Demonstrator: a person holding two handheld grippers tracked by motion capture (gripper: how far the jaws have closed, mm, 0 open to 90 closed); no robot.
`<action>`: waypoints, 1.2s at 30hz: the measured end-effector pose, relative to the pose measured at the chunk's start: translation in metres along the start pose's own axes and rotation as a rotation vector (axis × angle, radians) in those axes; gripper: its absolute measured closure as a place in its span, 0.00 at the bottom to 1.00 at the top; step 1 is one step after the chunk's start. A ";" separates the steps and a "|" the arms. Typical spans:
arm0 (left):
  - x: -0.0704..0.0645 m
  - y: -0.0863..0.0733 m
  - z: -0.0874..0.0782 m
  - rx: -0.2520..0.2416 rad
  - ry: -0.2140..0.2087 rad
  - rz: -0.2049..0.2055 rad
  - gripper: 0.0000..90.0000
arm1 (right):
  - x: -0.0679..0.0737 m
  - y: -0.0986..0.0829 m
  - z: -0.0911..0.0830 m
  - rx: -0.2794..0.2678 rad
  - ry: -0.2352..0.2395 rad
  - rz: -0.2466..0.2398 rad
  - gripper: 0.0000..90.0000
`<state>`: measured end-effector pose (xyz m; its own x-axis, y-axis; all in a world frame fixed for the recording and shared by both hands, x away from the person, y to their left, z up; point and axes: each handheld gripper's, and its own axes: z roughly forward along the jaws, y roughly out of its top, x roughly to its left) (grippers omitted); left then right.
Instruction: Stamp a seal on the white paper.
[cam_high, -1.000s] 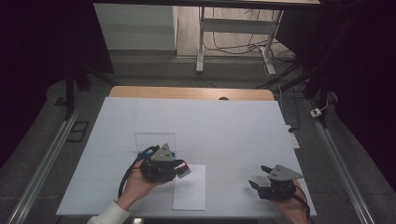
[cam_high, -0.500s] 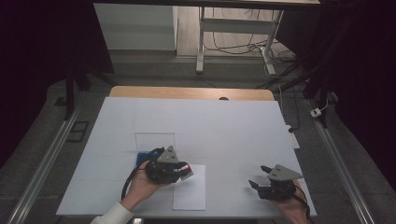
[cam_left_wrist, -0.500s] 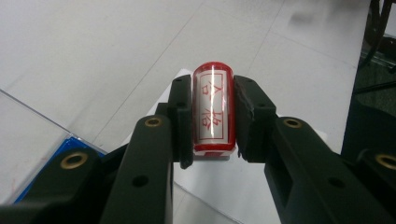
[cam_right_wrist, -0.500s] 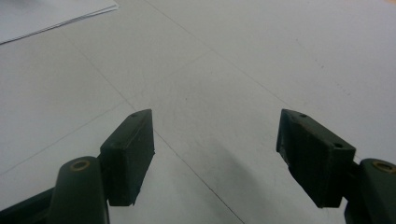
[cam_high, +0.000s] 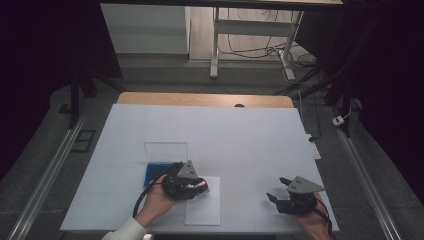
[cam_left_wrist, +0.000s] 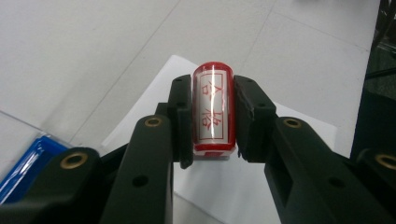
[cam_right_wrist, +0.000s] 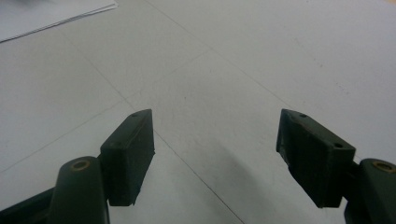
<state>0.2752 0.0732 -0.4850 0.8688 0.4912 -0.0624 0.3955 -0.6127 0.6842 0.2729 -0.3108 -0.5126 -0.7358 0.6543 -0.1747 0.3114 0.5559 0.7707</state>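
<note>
A red and white cylindrical stamp (cam_left_wrist: 213, 109) with red characters on its label is clamped between the jaws of my left gripper (cam_left_wrist: 212, 116). In the high view that left gripper (cam_high: 200, 187) hovers at the left edge of a white sheet of paper (cam_high: 205, 210), stamp (cam_high: 202, 186) pointing right. A blue ink pad tray (cam_high: 152, 172) lies just left of it, and its blue corner (cam_left_wrist: 23, 163) appears low in the left gripper view. My right gripper (cam_high: 277, 190) rests near the table's front right, open; its jaws (cam_right_wrist: 215, 154) stand wide apart over bare table.
A clear lid (cam_high: 166, 150) lies behind the blue tray. The white table top (cam_high: 210, 130) has a wooden strip (cam_high: 205, 99) at its far edge. A corner of paper (cam_right_wrist: 51, 14) lies ahead of the right gripper. A desk frame and cables stand beyond the table.
My left gripper with the stamp has shifted slightly right and forward, from over the blue tray toward the paper. The right gripper has stayed put.
</note>
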 end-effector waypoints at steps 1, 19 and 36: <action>0.000 0.000 0.001 0.008 0.001 0.003 0.78 | 0.000 0.000 0.000 0.000 0.000 0.000 0.30; -0.002 -0.002 0.013 0.048 -0.004 0.008 0.78 | 0.000 -0.001 0.000 -0.001 -0.002 0.003 0.30; -0.003 -0.002 0.016 0.069 -0.004 0.015 0.78 | 0.000 -0.001 0.001 0.003 0.000 0.001 0.30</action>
<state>0.2760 0.0631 -0.4981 0.8759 0.4792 -0.0553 0.4017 -0.6611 0.6337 0.2732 -0.3111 -0.5136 -0.7351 0.6553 -0.1739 0.3140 0.5564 0.7693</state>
